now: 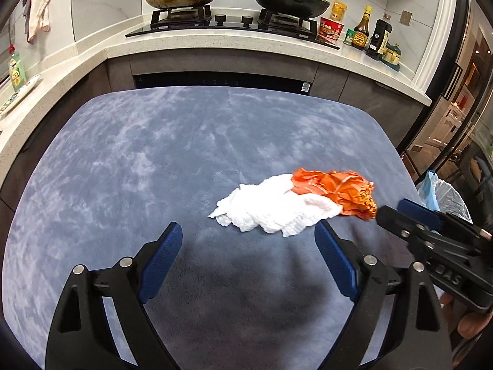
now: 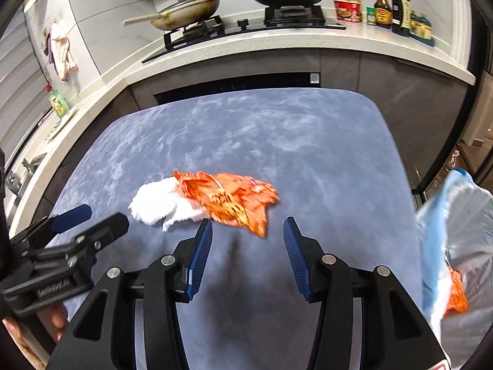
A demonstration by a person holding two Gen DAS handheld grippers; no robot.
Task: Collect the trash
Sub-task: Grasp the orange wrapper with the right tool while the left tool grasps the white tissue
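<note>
Left tongs (image 1: 248, 231): jaws stood wide apart and empty, just short of the white paper towel.
White paper towel (image 1: 274, 205): lay crumpled on the blue-grey surface (image 1: 154, 154), toward its near right, touching the orange wrapper on its right side.
Orange wrapper (image 2: 229, 199): crumpled, partly overlapping the towel's right end.
Right tongs (image 2: 248, 229): jaws partly parted, nothing between them, just near of the wrapper.
Trash bag (image 2: 459, 215): pale blue, at the surface's right edge, an orange scrap inside.
</note>
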